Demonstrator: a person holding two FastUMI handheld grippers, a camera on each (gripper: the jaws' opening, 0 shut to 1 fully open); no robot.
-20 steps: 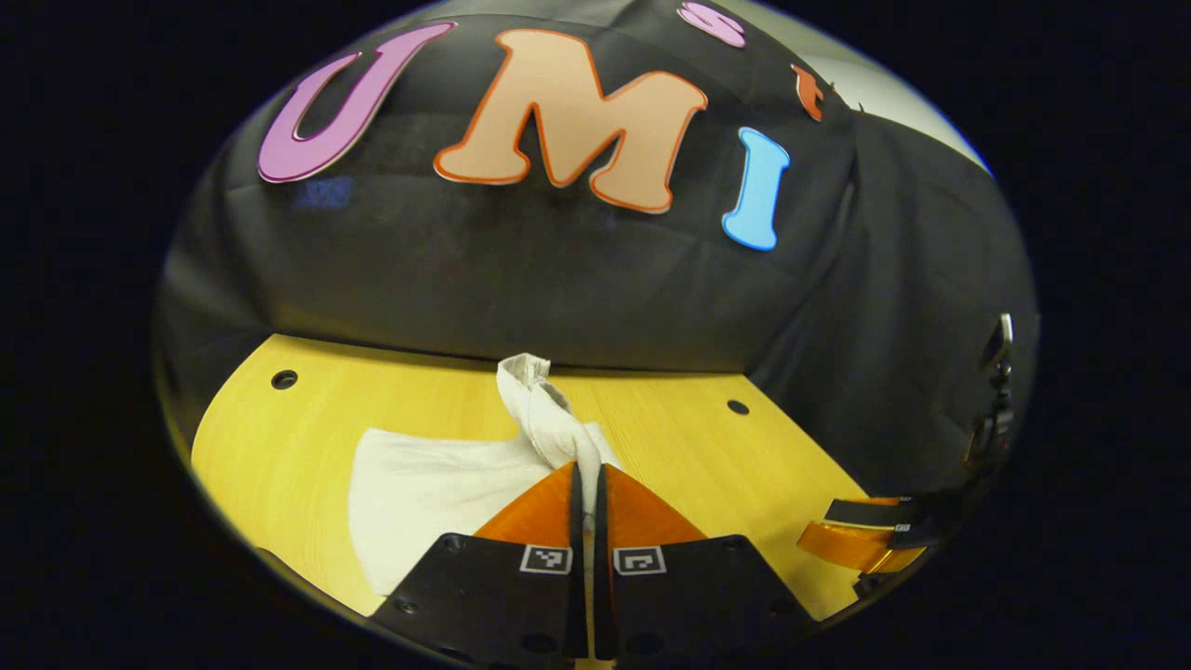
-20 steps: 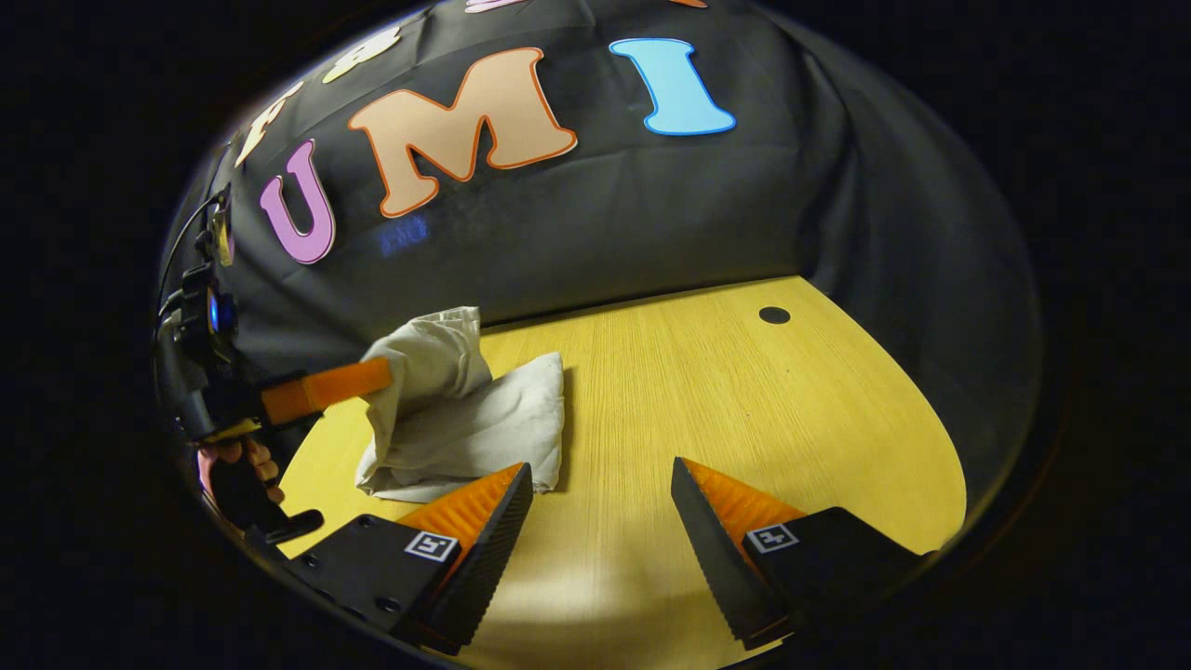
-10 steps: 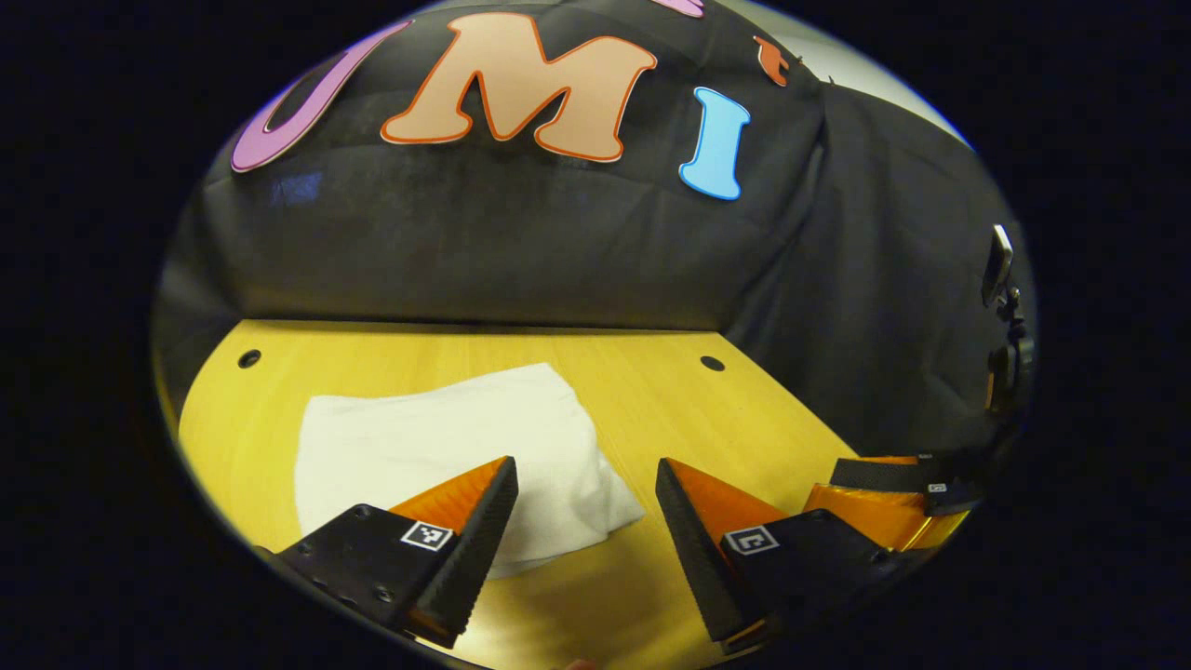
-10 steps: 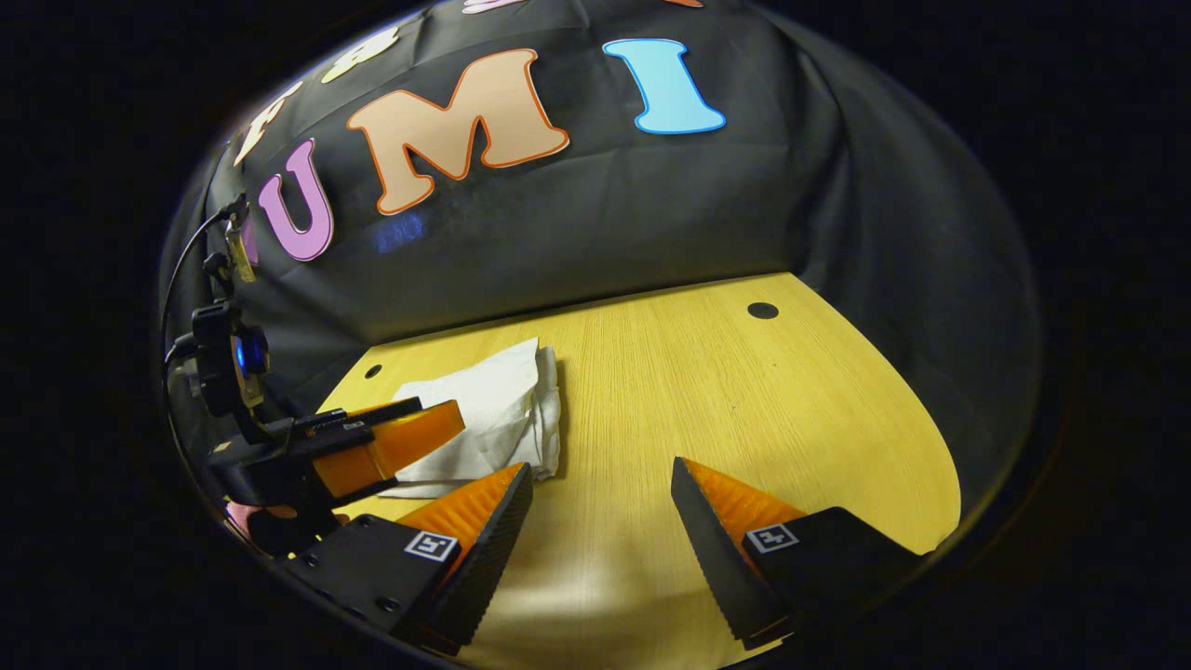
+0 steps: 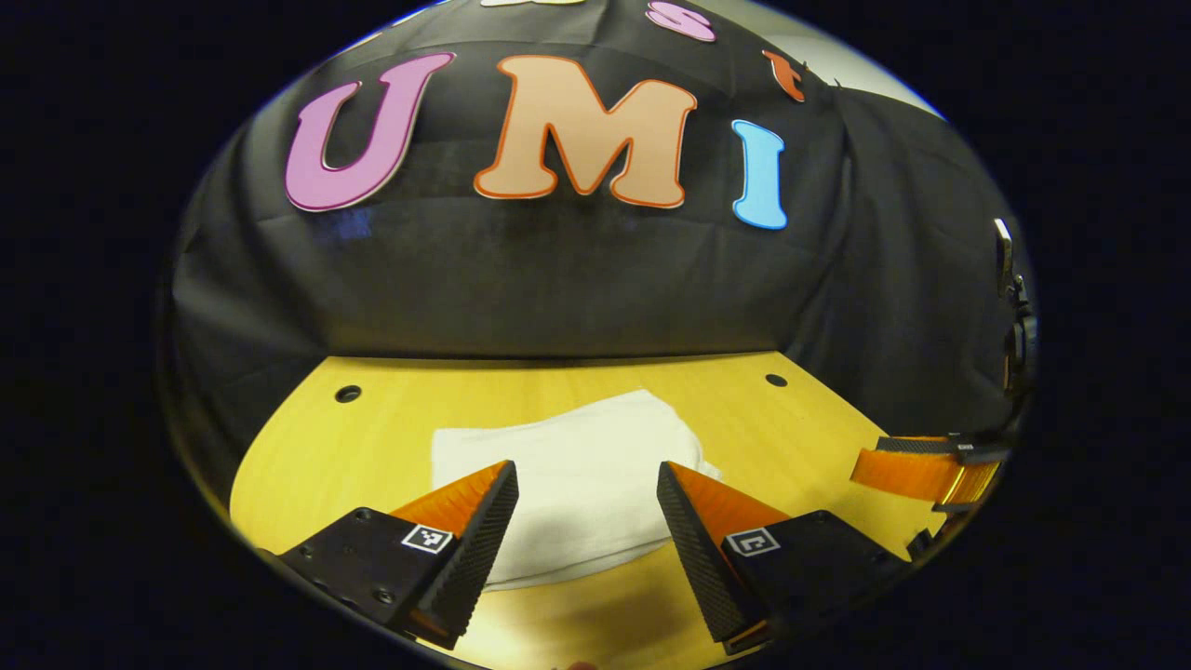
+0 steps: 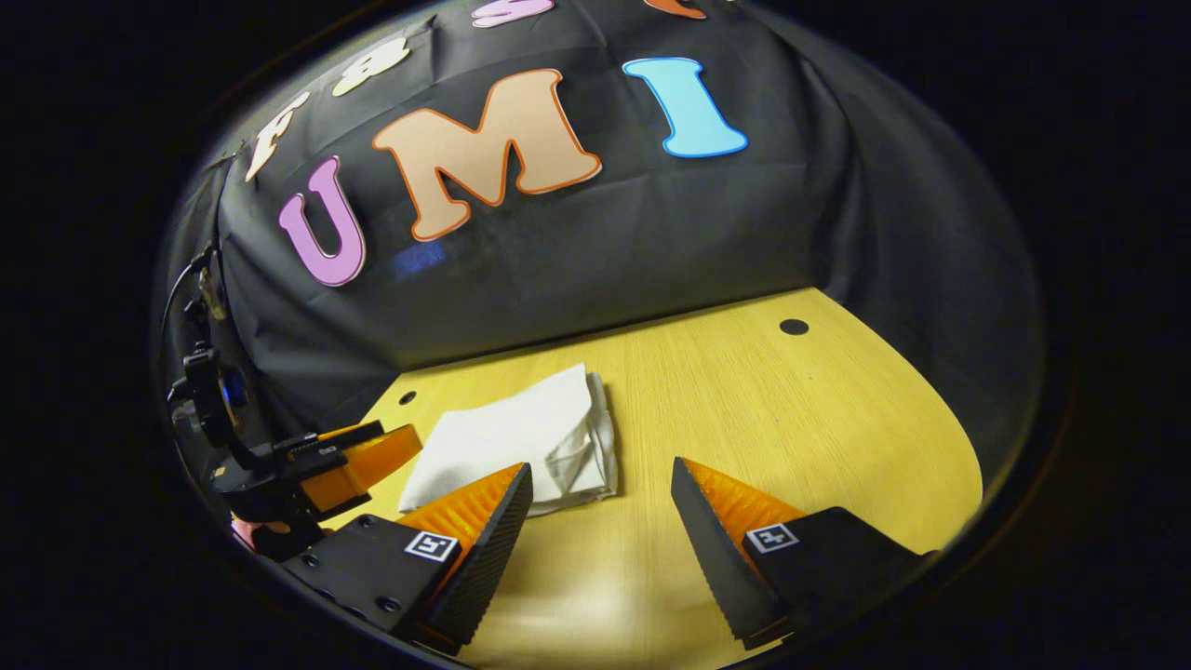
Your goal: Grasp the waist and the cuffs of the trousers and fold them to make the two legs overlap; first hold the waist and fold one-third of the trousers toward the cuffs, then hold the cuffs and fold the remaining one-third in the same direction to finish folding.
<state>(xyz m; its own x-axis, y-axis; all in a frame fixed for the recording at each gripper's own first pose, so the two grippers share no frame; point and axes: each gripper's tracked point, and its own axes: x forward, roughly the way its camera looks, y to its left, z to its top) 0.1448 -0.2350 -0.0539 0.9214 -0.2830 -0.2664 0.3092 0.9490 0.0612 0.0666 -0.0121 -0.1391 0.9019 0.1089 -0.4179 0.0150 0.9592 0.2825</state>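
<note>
**Booth surroundings**

A yellow wooden table [image 5: 372, 437] with fine straight grain spreads ahead of the tongs and under them. Small dark round holes [image 5: 348, 394] sit in it near its far edge, one to each side in the left gripper view, and another [image 6: 794, 327] far ahead on the right in the right gripper view. Wrinkled black cloth [image 6: 595, 233] rises behind the table.

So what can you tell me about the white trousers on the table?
The trousers are off-white, soft-looking cloth, folded into a compact, roughly rectangular bundle lying flat on the yellow wooden table. In the right gripper view stacked layers show along one edge, with a few creases. Nothing grips them: the left gripper sits before them with jaws apart, and the right gripper is open beside them.
</note>
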